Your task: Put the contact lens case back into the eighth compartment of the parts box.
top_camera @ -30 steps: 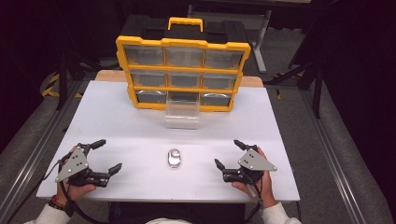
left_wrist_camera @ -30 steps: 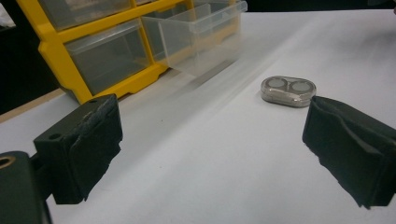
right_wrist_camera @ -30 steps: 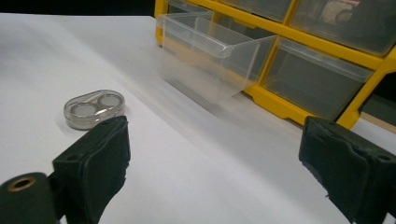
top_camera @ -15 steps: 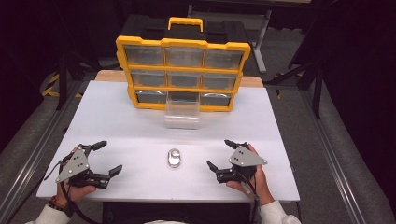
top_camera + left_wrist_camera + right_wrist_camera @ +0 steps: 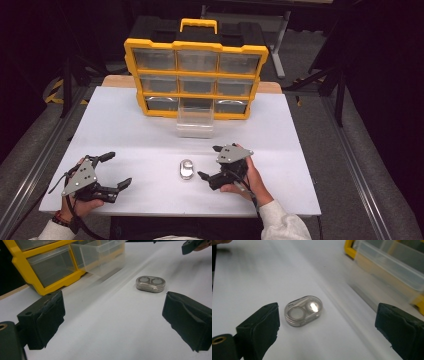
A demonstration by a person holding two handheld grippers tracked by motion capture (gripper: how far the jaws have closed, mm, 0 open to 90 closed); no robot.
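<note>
right hand-held gripper (image 5: 208, 162) wide open, empty, just beside clear case (image 5: 186, 169); left hand-held gripper (image 5: 114, 170) open, empty. risk: smooth case skids on tabletop (image 5: 125, 130) if jaws close off-centre.

The table (image 5: 125, 130) is plain white, with a strip of pale wood showing at its far edge. The organiser (image 5: 196, 80) has a bright yellow frame and handle around clear, greyish drawers, and a black case sits behind it. One clear drawer (image 5: 195, 122) stands on the white top. The small case (image 5: 186, 169) is transparent with two silvery round insets. Both the left gripper (image 5: 111, 170) and the right gripper (image 5: 210, 162) are black with grey plates; the sleeve (image 5: 282, 225) is light grey.
</note>
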